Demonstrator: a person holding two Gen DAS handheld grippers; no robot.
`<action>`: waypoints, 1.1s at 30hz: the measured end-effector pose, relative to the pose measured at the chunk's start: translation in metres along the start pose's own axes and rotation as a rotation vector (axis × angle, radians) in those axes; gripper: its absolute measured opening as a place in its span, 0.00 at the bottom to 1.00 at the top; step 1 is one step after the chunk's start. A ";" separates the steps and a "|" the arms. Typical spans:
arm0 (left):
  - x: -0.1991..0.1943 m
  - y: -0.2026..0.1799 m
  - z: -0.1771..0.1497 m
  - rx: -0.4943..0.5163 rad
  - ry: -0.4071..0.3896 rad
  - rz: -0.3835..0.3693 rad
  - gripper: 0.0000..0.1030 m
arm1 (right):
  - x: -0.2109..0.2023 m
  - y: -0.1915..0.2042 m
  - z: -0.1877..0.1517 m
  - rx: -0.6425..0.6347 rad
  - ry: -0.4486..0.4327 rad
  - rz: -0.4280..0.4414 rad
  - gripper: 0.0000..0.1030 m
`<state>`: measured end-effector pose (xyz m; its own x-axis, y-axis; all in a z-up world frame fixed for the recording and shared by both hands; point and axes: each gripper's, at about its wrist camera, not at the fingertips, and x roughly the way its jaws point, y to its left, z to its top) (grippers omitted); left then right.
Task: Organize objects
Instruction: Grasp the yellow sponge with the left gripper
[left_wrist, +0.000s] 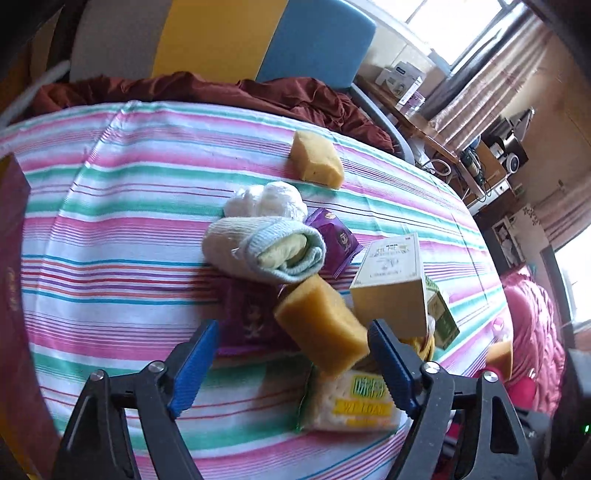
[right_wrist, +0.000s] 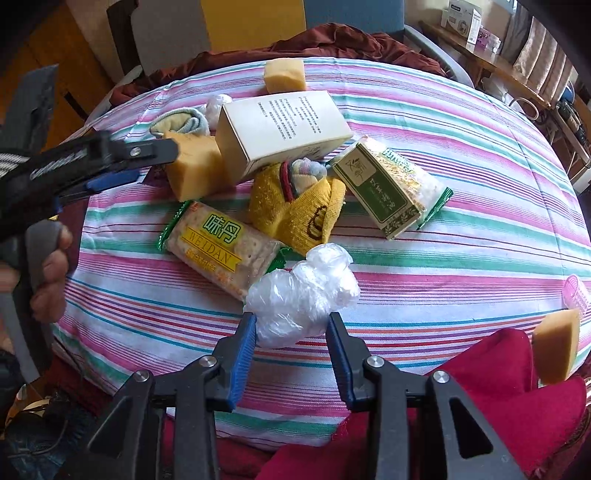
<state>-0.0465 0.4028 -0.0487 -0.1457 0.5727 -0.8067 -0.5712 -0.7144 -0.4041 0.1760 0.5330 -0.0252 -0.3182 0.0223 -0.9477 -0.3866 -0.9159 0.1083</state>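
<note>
A heap of objects lies on the striped tablecloth (left_wrist: 110, 221). My left gripper (left_wrist: 291, 345) is open, its blue pads on either side of a yellow sponge (left_wrist: 323, 326), not touching it. It also shows from the side in the right wrist view (right_wrist: 122, 173), next to that sponge (right_wrist: 194, 171). My right gripper (right_wrist: 291, 339) is open around a crumpled clear plastic bag (right_wrist: 303, 295); whether the pads touch it I cannot tell. Nearby lie a Weidan cracker pack (right_wrist: 221, 245), a white box (right_wrist: 280, 129), a yellow sock bundle (right_wrist: 299, 210) and a green box (right_wrist: 380, 192).
A rolled blue-white cloth (left_wrist: 266, 251), a purple packet (left_wrist: 334, 240), a white plastic wad (left_wrist: 269, 201) and a second sponge (left_wrist: 316, 158) lie further back. A third sponge (right_wrist: 556, 347) sits at the right edge beside red fabric (right_wrist: 480, 387). Chairs and dark red cloth stand behind the table.
</note>
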 end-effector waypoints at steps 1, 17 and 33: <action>0.003 -0.001 0.002 -0.010 0.005 -0.001 0.75 | 0.000 -0.001 0.000 0.000 0.002 0.003 0.37; -0.029 -0.014 -0.027 0.164 -0.091 -0.019 0.16 | 0.007 0.005 0.010 0.006 -0.011 -0.027 0.37; -0.072 0.027 -0.090 0.243 -0.076 0.049 0.12 | 0.004 0.010 0.008 0.021 -0.033 -0.100 0.36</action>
<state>0.0211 0.3064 -0.0400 -0.2334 0.5751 -0.7841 -0.7380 -0.6298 -0.2423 0.1638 0.5275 -0.0251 -0.3056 0.1267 -0.9437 -0.4359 -0.8998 0.0204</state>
